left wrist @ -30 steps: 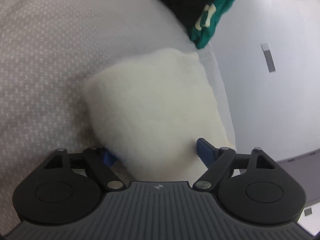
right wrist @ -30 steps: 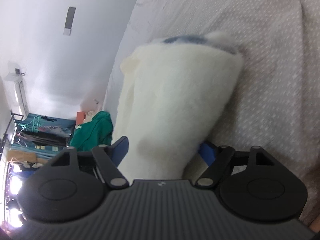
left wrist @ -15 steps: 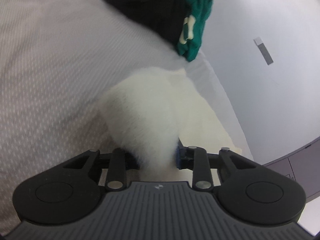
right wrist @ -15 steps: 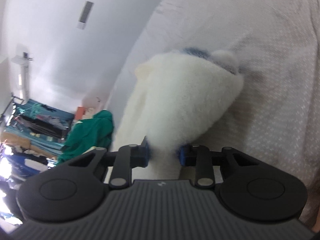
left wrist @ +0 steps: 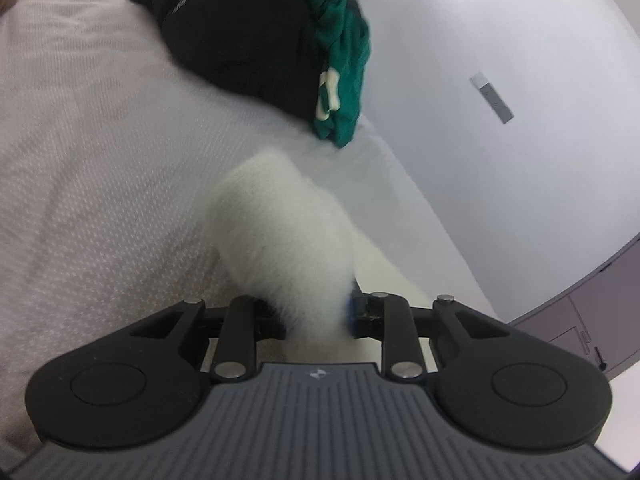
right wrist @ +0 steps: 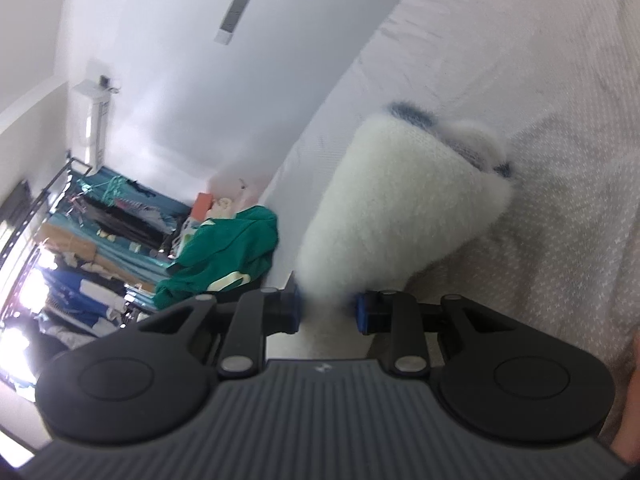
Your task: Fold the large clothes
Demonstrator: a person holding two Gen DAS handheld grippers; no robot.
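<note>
No text is readable; the black garment [left wrist: 240, 32] bears blurred white marks

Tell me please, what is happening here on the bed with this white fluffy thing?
A person holds a two-finger claw in each hand and is folding a fluffy cream-white fleece garment on a bed with a pale dotted cover. The left claw is closing on one bunched part of the fleece, and the right claw is shut on another part. The gripped fabric is raised off the cover. A black garment and a green garment lie in a heap farther along the bed, untouched.
</note>
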